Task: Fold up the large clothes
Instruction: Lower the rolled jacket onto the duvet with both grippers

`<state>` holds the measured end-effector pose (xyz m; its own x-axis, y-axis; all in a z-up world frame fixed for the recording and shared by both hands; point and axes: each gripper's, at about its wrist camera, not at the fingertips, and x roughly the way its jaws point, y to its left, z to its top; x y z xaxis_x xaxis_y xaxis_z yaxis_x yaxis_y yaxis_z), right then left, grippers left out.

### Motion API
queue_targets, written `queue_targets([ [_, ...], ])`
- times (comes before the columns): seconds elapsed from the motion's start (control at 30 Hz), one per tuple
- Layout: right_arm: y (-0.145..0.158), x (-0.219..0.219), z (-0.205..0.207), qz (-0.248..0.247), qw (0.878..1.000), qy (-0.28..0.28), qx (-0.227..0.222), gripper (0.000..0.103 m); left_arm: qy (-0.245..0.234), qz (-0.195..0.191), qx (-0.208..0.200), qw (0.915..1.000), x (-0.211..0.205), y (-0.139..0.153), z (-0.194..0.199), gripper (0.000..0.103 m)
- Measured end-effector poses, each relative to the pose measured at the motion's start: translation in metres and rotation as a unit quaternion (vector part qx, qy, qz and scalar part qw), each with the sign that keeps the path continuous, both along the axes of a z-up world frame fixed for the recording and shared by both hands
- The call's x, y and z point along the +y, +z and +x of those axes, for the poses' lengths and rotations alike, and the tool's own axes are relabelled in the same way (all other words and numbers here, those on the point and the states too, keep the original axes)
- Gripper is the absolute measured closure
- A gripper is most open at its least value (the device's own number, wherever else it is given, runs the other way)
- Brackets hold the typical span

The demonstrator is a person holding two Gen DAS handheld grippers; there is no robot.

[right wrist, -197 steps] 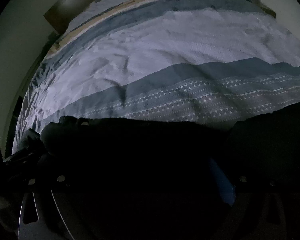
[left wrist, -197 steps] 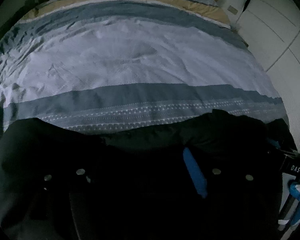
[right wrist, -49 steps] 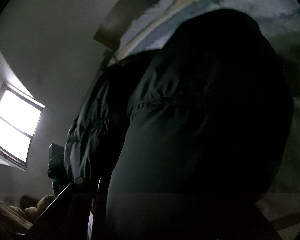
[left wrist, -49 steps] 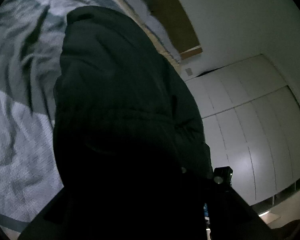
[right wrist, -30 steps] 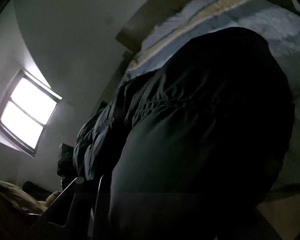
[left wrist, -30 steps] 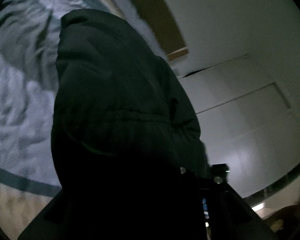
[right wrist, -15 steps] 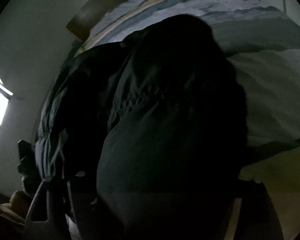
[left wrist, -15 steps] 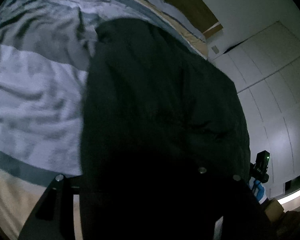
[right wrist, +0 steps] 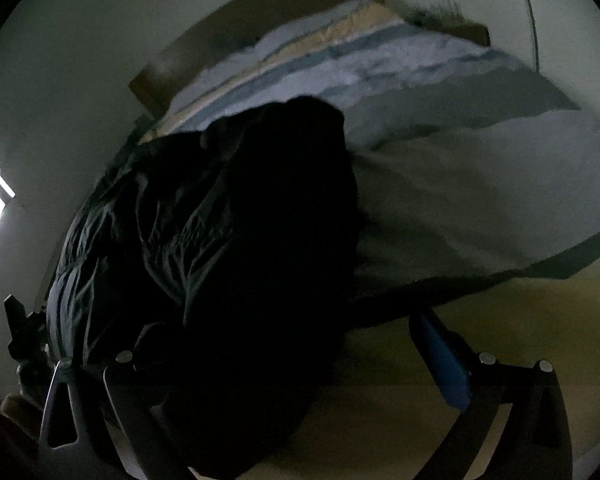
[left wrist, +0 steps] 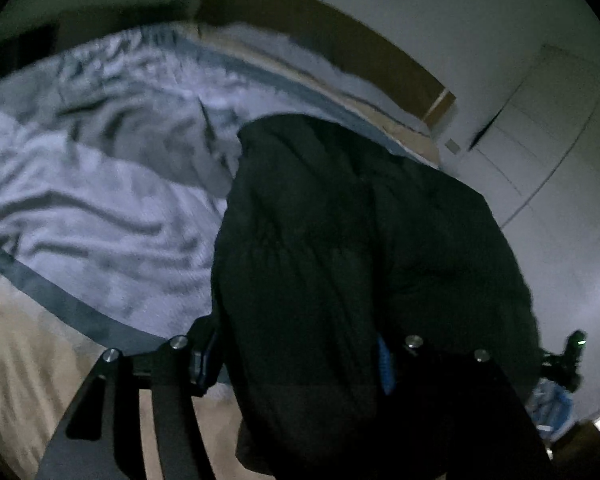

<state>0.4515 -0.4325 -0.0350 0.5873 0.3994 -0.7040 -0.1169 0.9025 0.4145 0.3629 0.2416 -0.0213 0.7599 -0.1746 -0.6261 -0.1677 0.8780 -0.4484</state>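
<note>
The left gripper (left wrist: 296, 360) has just been opening; its blue-padded fingers (left wrist: 385, 368) stand apart with the dark padded jacket (left wrist: 340, 260) between them, though the dim frame hides whether the pads press it. The right gripper (right wrist: 300, 368) has just opened wide, its blue pad (right wrist: 446, 364) clear of the cloth at lower right. The jacket fills each frame's centre, lying on the striped bedcover (left wrist: 100, 208). Beyond, upper right, stand a brown headboard (left wrist: 332, 36) and white wardrobe doors (left wrist: 540, 128). No writing is readable.
</note>
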Motion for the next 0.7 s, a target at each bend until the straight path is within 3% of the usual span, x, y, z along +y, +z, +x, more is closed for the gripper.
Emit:
queue_targets([
  [0.17, -0.003, -0.008, 0.001, 0.011, 0.999, -0.002, -0.044, 0.000, 0.046, 0.018, -0.053, 0.9974, -0.002, 0.014, -0.015, 0.046],
  [0.3, -0.008, -0.016, -0.001, 0.015, 0.998, -0.004, -0.063, 0.000, 0.080, 0.053, -0.075, 0.9926, -0.008, 0.021, -0.021, 0.046],
  [0.37, -0.010, -0.021, -0.003, 0.018, 0.997, -0.006, -0.068, 0.000, 0.088, 0.060, -0.080, 0.9911, -0.008, 0.020, -0.021, 0.046],
  [0.5, -0.010, -0.026, -0.003, 0.017, 0.997, -0.013, -0.079, 0.000, 0.098, 0.038, -0.085, 0.9908, 0.002, 0.017, -0.026, 0.046],
  [0.7, 0.000, -0.018, -0.004, -0.005, 0.996, -0.022, -0.088, 0.000, 0.107, 0.058, -0.087, 0.9888, 0.002, 0.027, -0.033, 0.046],
])
